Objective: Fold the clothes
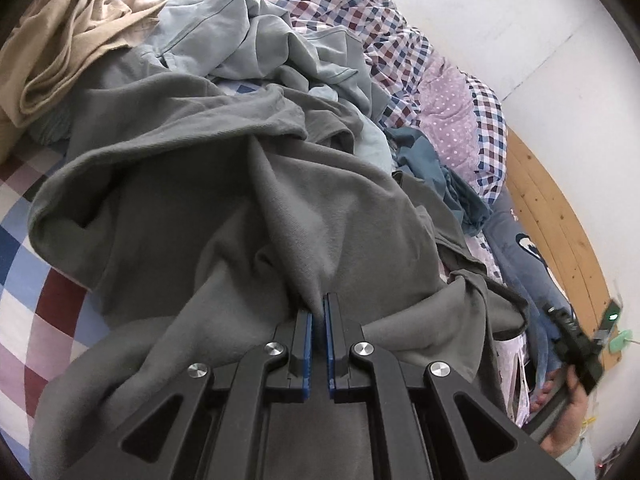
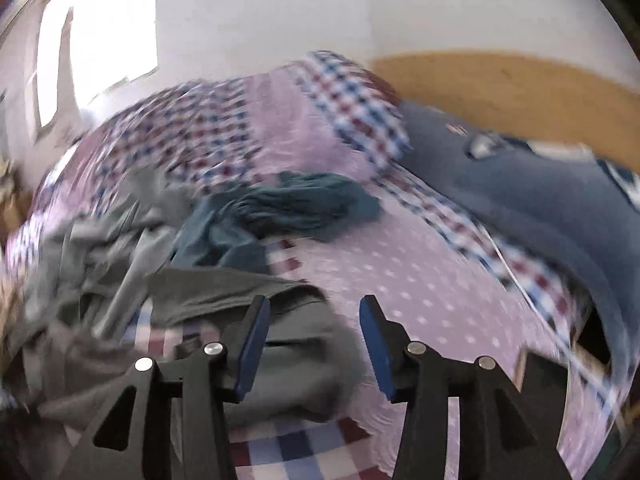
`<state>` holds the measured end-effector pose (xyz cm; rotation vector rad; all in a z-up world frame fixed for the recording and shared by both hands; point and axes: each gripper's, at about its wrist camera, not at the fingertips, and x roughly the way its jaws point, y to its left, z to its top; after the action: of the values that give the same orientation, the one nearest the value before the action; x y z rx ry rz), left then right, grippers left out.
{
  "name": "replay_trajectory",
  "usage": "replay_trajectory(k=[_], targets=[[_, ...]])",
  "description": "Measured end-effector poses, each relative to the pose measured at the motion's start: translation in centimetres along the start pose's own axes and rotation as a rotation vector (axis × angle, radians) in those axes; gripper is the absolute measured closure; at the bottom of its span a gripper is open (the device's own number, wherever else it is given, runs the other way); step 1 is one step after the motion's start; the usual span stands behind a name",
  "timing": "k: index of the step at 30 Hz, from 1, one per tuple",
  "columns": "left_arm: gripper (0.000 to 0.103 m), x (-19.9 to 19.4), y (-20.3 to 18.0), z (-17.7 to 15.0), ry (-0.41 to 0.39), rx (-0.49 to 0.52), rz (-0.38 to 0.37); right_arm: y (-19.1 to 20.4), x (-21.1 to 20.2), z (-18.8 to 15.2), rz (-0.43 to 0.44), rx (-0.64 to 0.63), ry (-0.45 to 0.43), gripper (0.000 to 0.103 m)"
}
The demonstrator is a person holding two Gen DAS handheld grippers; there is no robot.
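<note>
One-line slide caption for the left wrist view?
Left hand-held gripper shut on a dark grey garment atop a checked bedspread.

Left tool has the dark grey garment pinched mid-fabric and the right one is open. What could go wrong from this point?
The left tool pinches a bunched ridge of the dark grey garment, not a hem or corner, so lifting may give a lopsided hang. That garment overlaps the lighter grey-green clothes, which might drag along. The right tool is open above the garment's edge in a motion-blurred view; a hurried grab could catch the checked bedsheet too.
</note>
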<state>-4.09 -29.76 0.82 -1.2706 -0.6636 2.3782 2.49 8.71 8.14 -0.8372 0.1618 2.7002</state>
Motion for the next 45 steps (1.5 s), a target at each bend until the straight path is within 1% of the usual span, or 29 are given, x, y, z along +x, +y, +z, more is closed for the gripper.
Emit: replay_trajectory(k=[3,9,16,17,18,19,20,23,24,25,28,30,33,36,38,40,42,43,45], targets=[[0.099,0.0,0.0,0.0,0.001,0.002,0.002,2.2,1.6,-0.4,0.010,-0.086,0.038,0.053],[0.099,0.1,0.1,0.0,0.004,0.000,0.002,3.9,4.4,-0.4,0.090,-0.162,0.105,0.053],[0.099,0.1,0.3,-0.1,0.027,-0.023,-0.009,8.6,5.6,-2.2,0.263,-0.235,0.219,0.053],[0.099,0.1,0.3,-0.1,0.034,-0.028,-0.013,9.3,5.8,-2.5,0.288,-0.245,0.235,0.056],[0.099,0.1,0.4,-0.1,0.040,-0.033,-0.016,10.0,5.9,-2.7,0.314,-0.255,0.252,0.063],[0.099,0.1,0.4,-0.2,0.047,-0.035,-0.019,10.5,5.9,-3.0,0.329,-0.272,0.263,0.098],[0.099,0.0,0.4,-0.1,0.053,-0.033,-0.022,10.9,5.5,-3.1,0.336,-0.295,0.256,0.102],[0.099,-0.4,0.4,0.0,0.059,-0.024,-0.026,11.6,3.1,-3.4,0.366,-0.361,0.207,0.102],[0.099,-0.5,0.4,0.1,0.058,-0.024,-0.026,11.7,2.0,-3.5,0.401,-0.378,0.182,0.102],[0.099,-0.7,0.4,0.2,0.056,-0.025,-0.026,11.6,0.7,-3.7,0.453,-0.393,0.155,0.102],[0.098,-1.2,0.5,0.6,0.051,-0.036,-0.028,11.1,-1.7,-4.6,0.566,-0.443,0.151,0.102],[0.097,-1.7,0.7,0.9,0.044,-0.054,-0.041,10.8,-2.7,-5.8,0.628,-0.490,0.194,0.102],[0.092,-2.4,0.9,1.4,0.019,-0.065,-0.053,10.4,-3.4,-7.8,0.665,-0.540,0.275,0.102],[0.083,-3.0,1.0,1.7,-0.010,-0.073,-0.061,9.9,-4.4,-10.3,0.684,-0.583,0.366,0.102],[0.074,-2.9,0.9,1.8,-0.012,-0.076,-0.069,9.5,-4.9,-11.9,0.717,-0.598,0.432,0.102],[0.070,-2.6,0.6,1.7,-0.002,-0.070,-0.068,9.2,-5.2,-13.3,0.723,-0.615,0.483,0.102],[0.068,-2.1,0.2,1.4,0.017,-0.054,-0.054,9.1,-5.4,-14.0,0.727,-0.621,0.509,0.101],[0.068,-1.7,0.0,1.2,0.030,-0.043,-0.041,9.0,-5.5,-13.8,0.732,-0.615,0.503,0.101],[0.068,-1.1,-0.2,0.9,0.053,-0.026,-0.010,8.9,-5.9,-12.6,0.745,-0.582,0.461,0.101]])
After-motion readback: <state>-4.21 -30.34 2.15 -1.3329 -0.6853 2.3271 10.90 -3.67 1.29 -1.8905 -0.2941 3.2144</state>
